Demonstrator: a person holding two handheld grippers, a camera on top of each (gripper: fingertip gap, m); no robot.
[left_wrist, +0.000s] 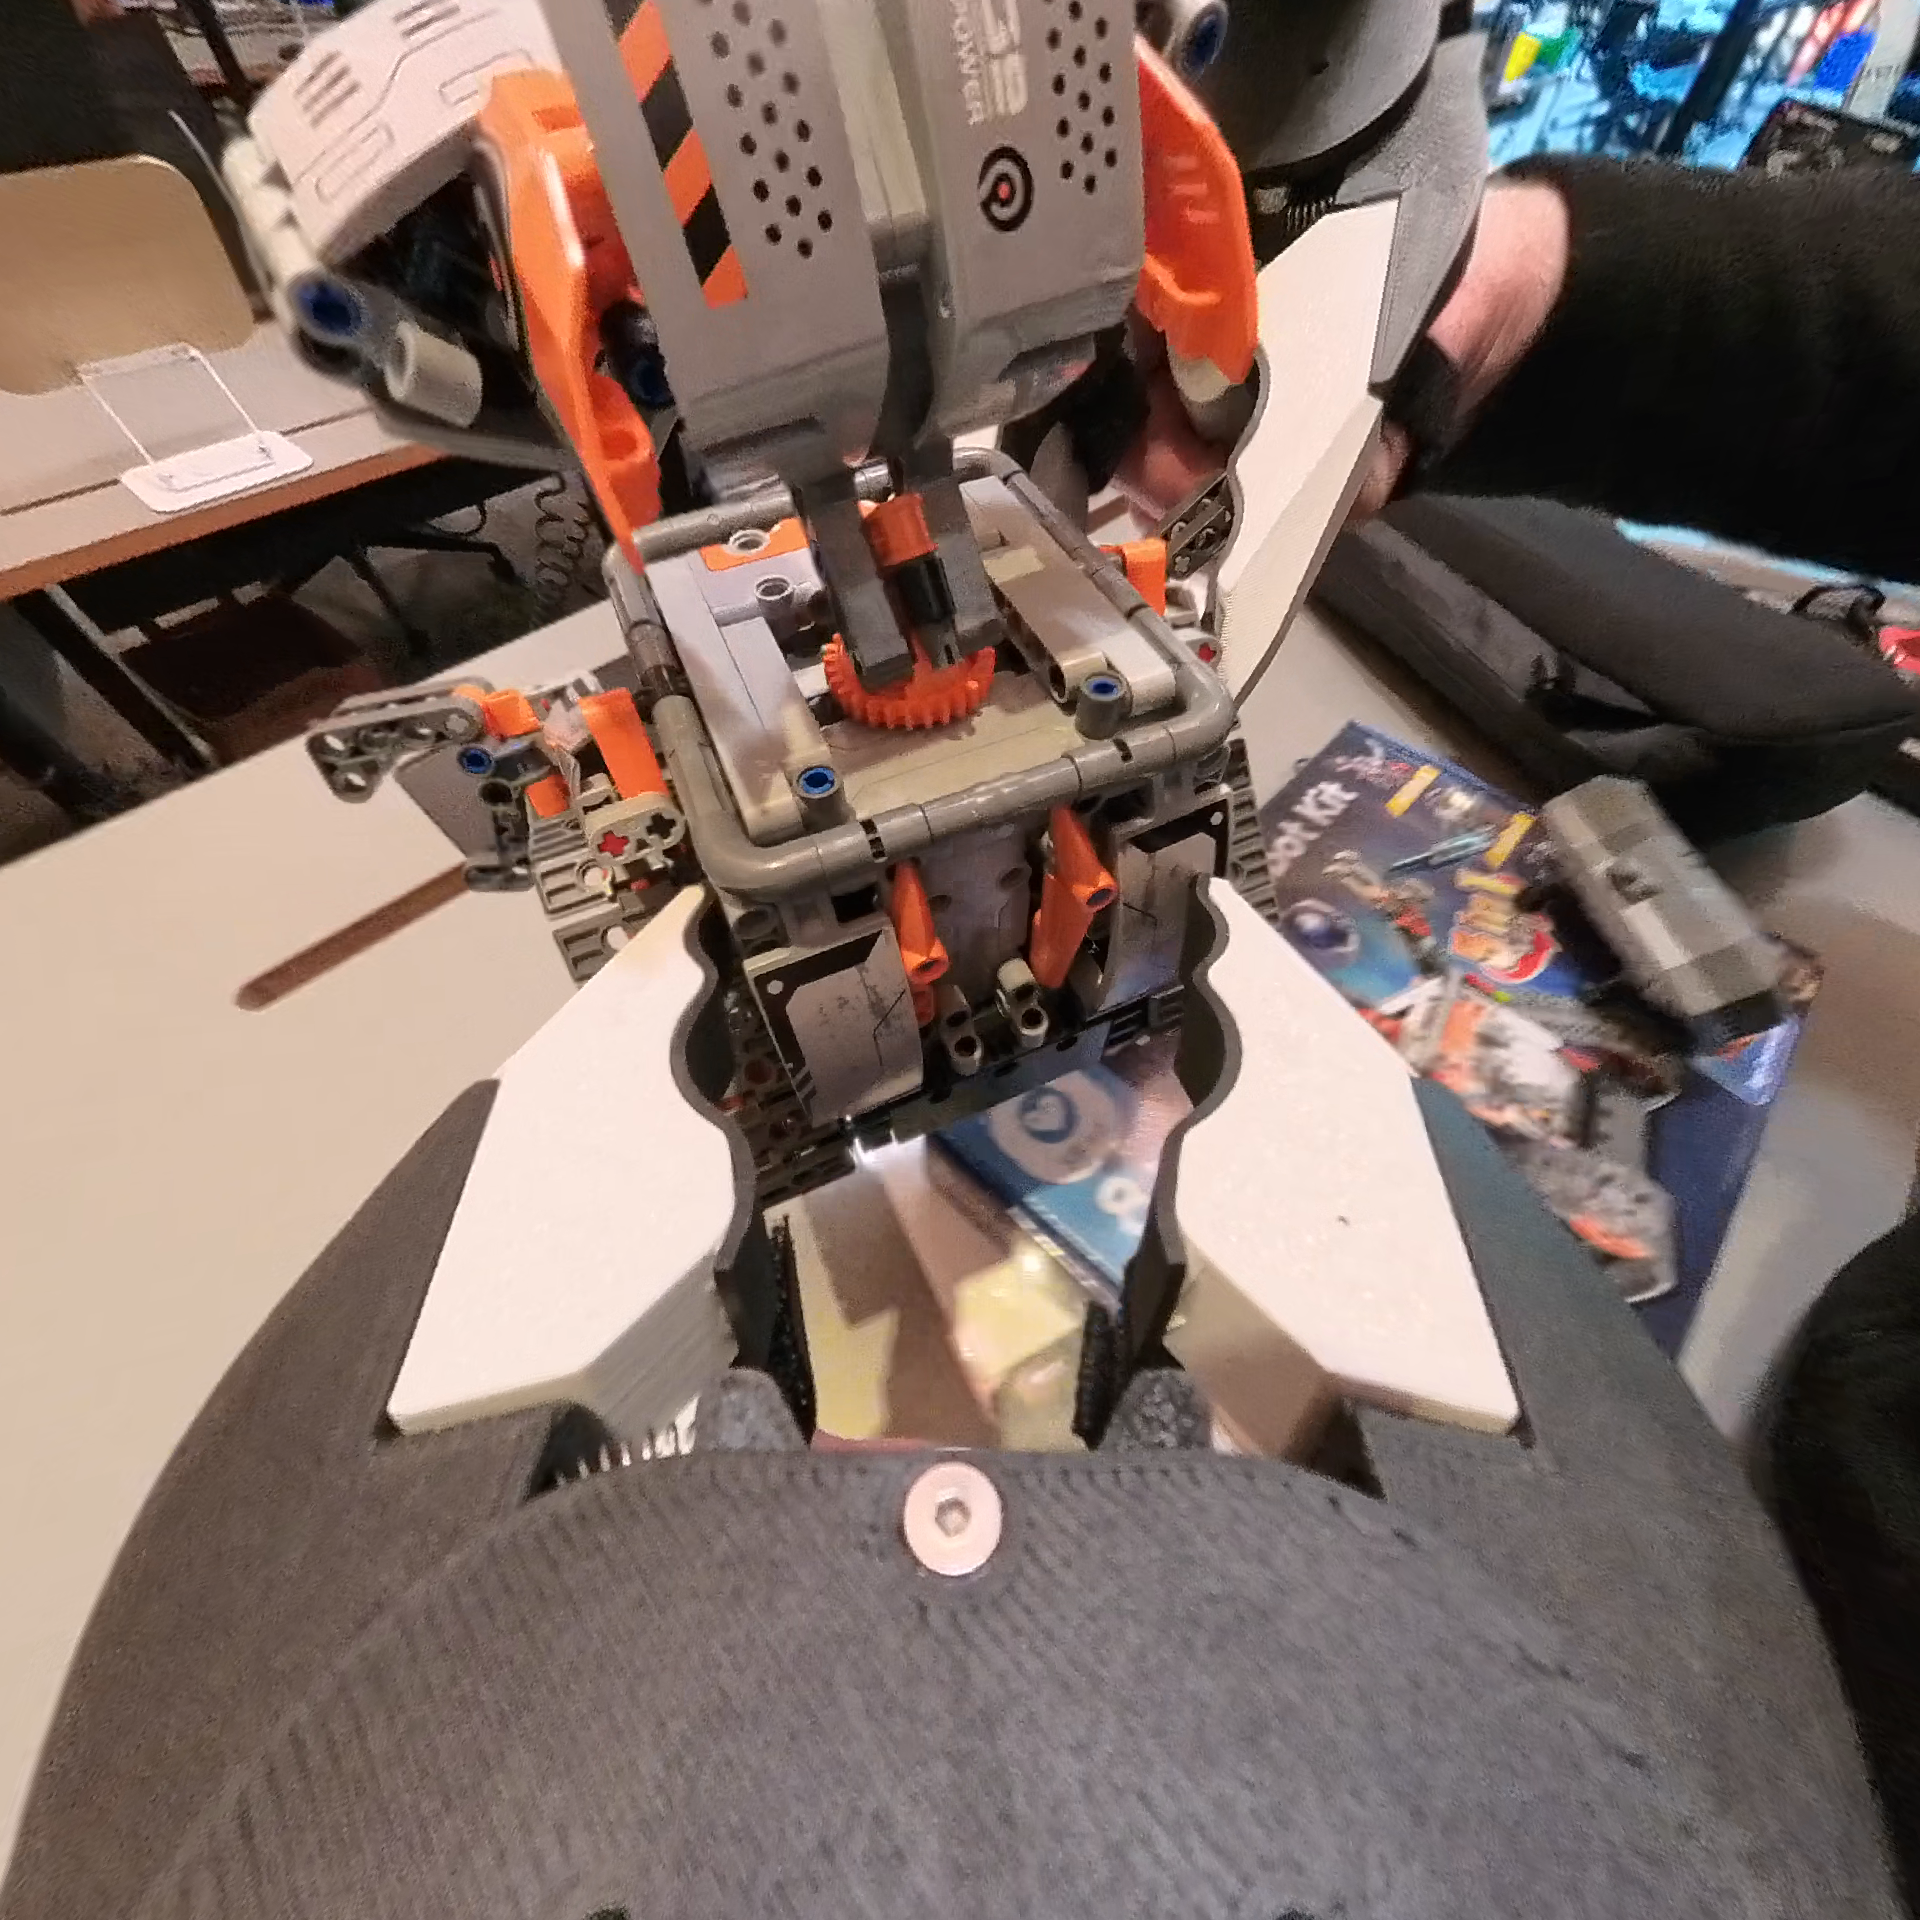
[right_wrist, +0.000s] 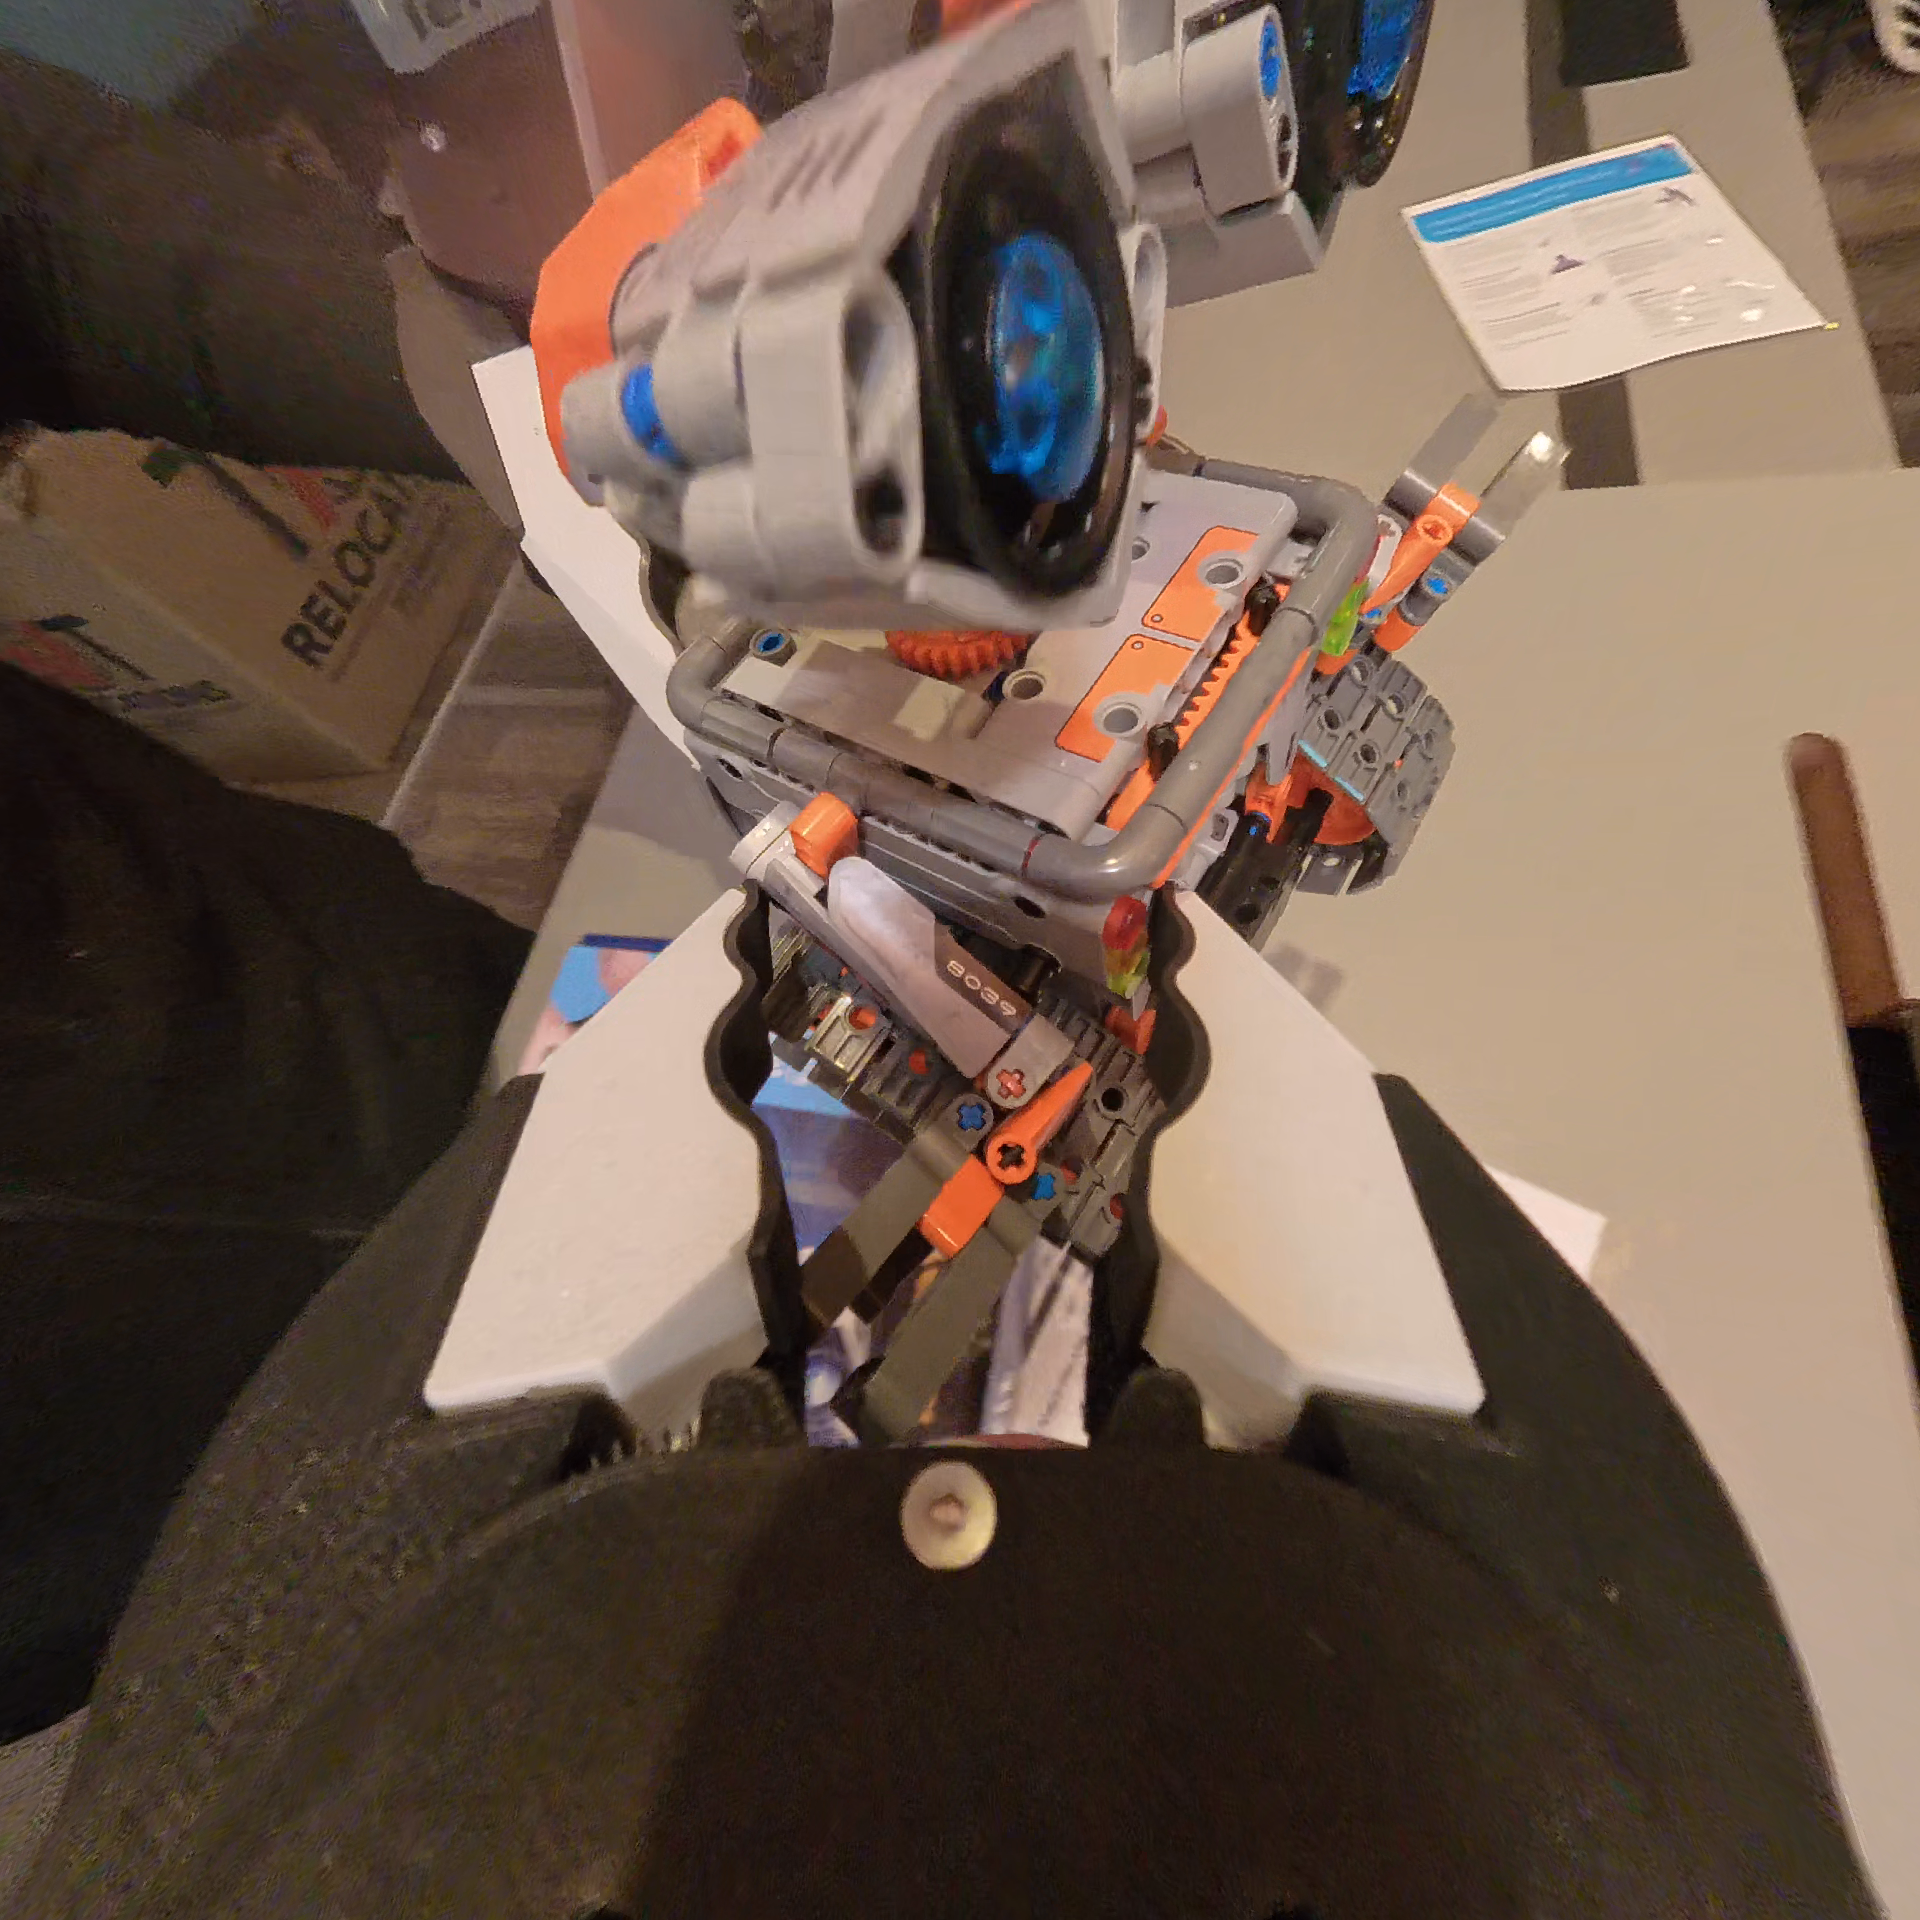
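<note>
The left gripper (left_wrist: 951, 997) has its fingers closed against the lower body of a grey-and-orange brick-built robot model (left_wrist: 935, 727). The right gripper (right_wrist: 961, 1029) clamps the same model from another side. Beneath lies a printed kit box (left_wrist: 1507, 935) on the pale table (left_wrist: 208, 1039). Only the right wrist view shows a leaflet (right_wrist: 1610, 265) and a lettered cardboard box (right_wrist: 239, 603).

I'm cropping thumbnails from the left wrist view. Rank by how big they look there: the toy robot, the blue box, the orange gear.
1. toy robot, though nearness to the camera inflates it
2. blue box
3. orange gear
</note>
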